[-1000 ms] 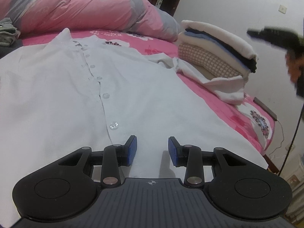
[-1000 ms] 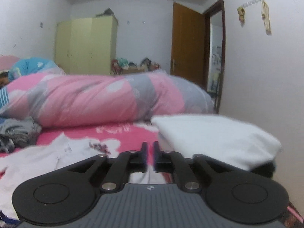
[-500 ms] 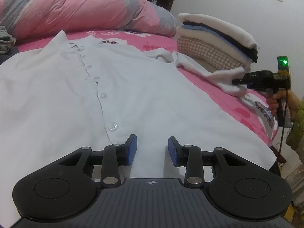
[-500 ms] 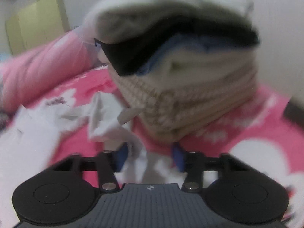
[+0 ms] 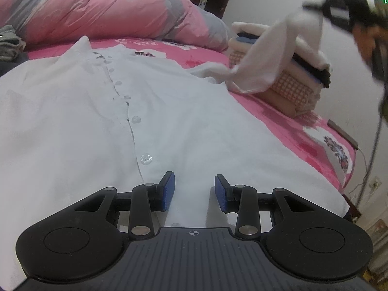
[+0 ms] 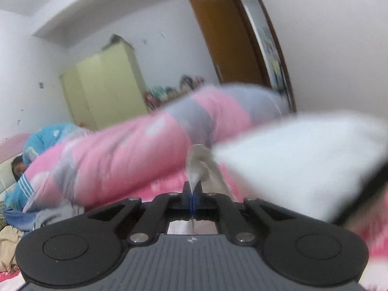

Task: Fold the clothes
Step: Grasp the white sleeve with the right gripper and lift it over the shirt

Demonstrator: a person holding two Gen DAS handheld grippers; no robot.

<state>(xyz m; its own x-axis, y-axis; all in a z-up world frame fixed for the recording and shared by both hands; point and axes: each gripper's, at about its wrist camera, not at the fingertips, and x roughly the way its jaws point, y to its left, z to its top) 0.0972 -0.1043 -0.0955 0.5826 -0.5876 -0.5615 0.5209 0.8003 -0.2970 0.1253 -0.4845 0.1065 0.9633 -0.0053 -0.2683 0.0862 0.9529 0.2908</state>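
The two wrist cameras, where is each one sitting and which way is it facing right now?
Left wrist: sits low over the white shirt on the bed, facing up its button line; shows the open left gripper, plus the right gripper lifting the sleeve.
Right wrist: raised, facing the wardrobe and door; shows the right gripper shut on the sleeve.
Shared: sleeve, pink duvet, folded stack.

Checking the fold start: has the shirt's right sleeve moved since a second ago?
Yes. The sleeve, earlier lying on the bedsheet beside the folded stack, now hangs lifted above it, pinched in the right hand-held gripper.
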